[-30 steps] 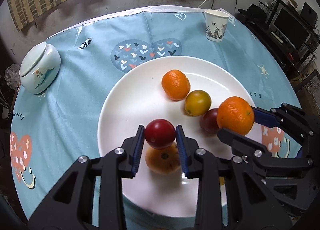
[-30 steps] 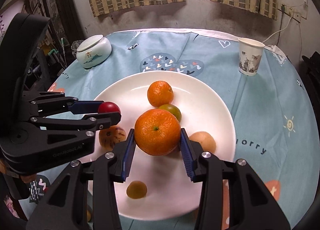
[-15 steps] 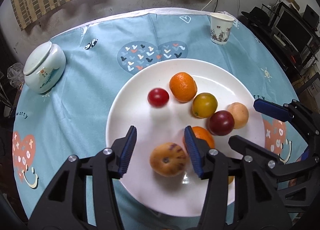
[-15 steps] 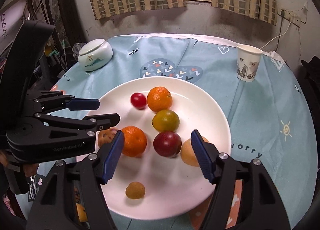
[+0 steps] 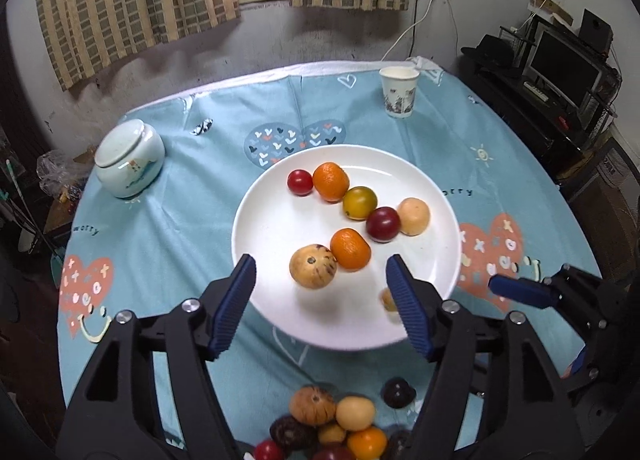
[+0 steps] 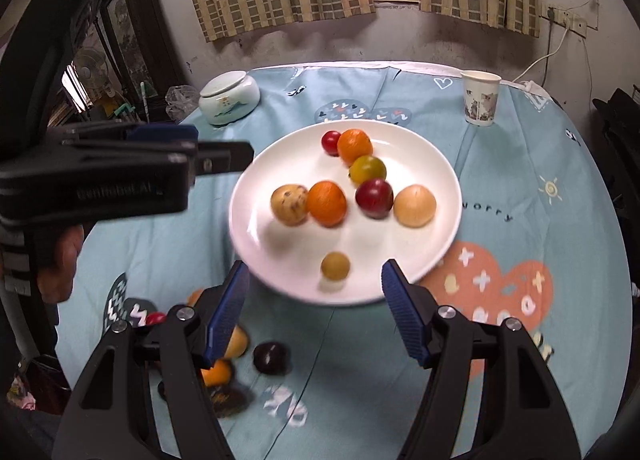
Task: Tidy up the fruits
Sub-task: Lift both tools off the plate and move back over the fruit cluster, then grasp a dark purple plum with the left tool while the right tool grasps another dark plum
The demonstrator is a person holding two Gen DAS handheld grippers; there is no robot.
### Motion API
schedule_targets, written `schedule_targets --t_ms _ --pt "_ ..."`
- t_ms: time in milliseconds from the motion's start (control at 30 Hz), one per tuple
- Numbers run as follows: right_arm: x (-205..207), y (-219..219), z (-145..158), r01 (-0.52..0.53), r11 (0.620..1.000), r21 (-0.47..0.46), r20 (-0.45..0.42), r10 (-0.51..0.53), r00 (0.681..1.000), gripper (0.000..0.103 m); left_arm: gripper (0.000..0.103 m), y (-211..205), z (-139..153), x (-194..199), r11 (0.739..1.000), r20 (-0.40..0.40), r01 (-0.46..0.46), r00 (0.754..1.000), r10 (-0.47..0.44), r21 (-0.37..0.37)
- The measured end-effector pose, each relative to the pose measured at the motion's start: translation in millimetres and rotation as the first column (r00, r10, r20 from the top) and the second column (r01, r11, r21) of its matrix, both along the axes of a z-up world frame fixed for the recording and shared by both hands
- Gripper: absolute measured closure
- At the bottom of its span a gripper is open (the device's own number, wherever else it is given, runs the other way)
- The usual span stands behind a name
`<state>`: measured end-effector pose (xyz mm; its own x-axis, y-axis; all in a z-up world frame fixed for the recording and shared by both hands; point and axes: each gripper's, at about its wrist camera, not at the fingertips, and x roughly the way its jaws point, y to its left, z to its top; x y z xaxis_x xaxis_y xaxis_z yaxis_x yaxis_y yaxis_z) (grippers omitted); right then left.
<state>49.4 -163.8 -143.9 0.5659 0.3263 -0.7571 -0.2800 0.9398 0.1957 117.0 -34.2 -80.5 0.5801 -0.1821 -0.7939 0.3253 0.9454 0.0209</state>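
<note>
A white plate (image 5: 264,228) (image 6: 436,164) sits mid-table and holds several fruits: a small red tomato (image 5: 299,182) (image 6: 331,142), two oranges (image 5: 330,182) (image 5: 350,249) (image 6: 326,203), a yellow-green fruit (image 5: 360,202), a dark red plum (image 5: 383,224) (image 6: 374,198), a pale round fruit (image 5: 413,216) (image 6: 414,205), a speckled tan fruit (image 5: 313,271) (image 6: 289,204) and a small brown one (image 6: 335,266). My left gripper (image 5: 320,308) is open and empty above the plate's near edge. My right gripper (image 6: 314,308) is open and empty, near the plate's front rim.
A pile of loose fruits (image 5: 336,420) (image 6: 224,364) lies on the blue cloth near the front edge. A lidded ceramic jar (image 5: 129,158) (image 6: 229,98) stands at the back left, a paper cup (image 5: 398,91) (image 6: 480,96) at the back right. Shelves with electronics (image 5: 560,72) stand right.
Both grippers opened and dropped their fruit on the plate: the left released the red tomato, the right the large orange. Both have pulled back and up from the plate.
</note>
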Motion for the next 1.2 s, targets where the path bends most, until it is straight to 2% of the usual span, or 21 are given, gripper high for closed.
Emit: schedule_targets --t_ms 200,400,533,667,767,967,1067,1167,1200 --pt "-45 3 6 -0.008 1.000 -0.007 0.011 0.008 1.000 0.034 0.027 3 23 -46 1.000 0.053 0.004 0.999 -0.004 0.002" --pt "-79 10 5 -0.031 0.999 -0.032 0.016 0.032 0.999 0.034 0.023 32 22 -83 0.999 0.058 -0.034 0.998 0.034 -0.002" --pt "-101 18 -16 -0.062 0.993 -0.103 -0.015 0.061 0.998 0.034 0.023 84 -3 -106 0.991 -0.015 -0.137 0.990 0.137 0.000" --pt "-116 26 -42 -0.094 0.990 -0.108 -0.088 0.085 0.993 0.034 0.023 132 -32 -131 0.972 -0.091 -0.234 0.968 0.235 0.019" --pt "-122 38 -54 -0.128 0.986 -0.111 -0.110 0.116 0.987 0.034 0.023 152 -48 -151 0.964 -0.139 -0.265 0.954 0.265 0.020" --pt "-124 62 -60 -0.204 0.976 -0.077 -0.129 0.193 0.973 0.034 0.023 153 -80 -179 0.967 -0.224 -0.253 0.941 0.253 0.028" --pt "-125 85 -60 -0.277 0.960 -0.049 -0.114 0.270 0.956 0.034 0.023 149 -85 -182 0.968 -0.240 -0.249 0.939 0.248 0.027" --pt "-121 108 -65 -0.330 0.942 -0.064 -0.119 0.321 0.939 0.034 0.023 151 -86 -183 0.967 -0.244 -0.255 0.936 0.254 0.031" --pt "-119 113 -67 -0.342 0.937 -0.069 -0.124 0.332 0.935 0.039 0.023 153 -86 -183 0.965 -0.247 -0.262 0.933 0.262 0.034"
